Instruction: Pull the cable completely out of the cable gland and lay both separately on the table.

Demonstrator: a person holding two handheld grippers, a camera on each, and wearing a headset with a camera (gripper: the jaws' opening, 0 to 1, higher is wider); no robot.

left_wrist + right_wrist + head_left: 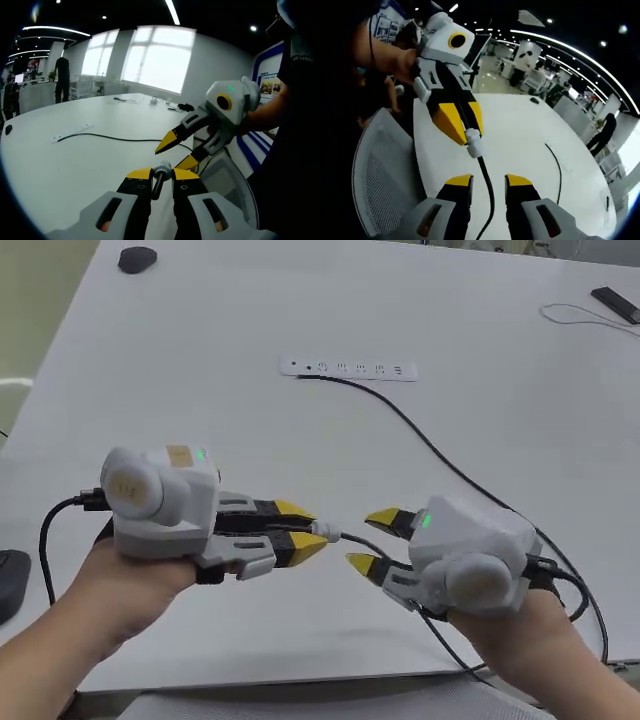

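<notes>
Above the desk's (250,635) near edge, the left gripper (302,531), held level, is clamped on the cable gland (324,532). The right gripper (372,538) faces it, jaws apart astride the cable (485,172)

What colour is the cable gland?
The cable gland is white; clearest in the right gripper view.

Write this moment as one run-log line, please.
left gripper: shut on cable gland | right gripper: open, jaws either side of cable | cable: not yet pulled out

White left tool (313,530), right tool (362,538), yellow tips
</notes>
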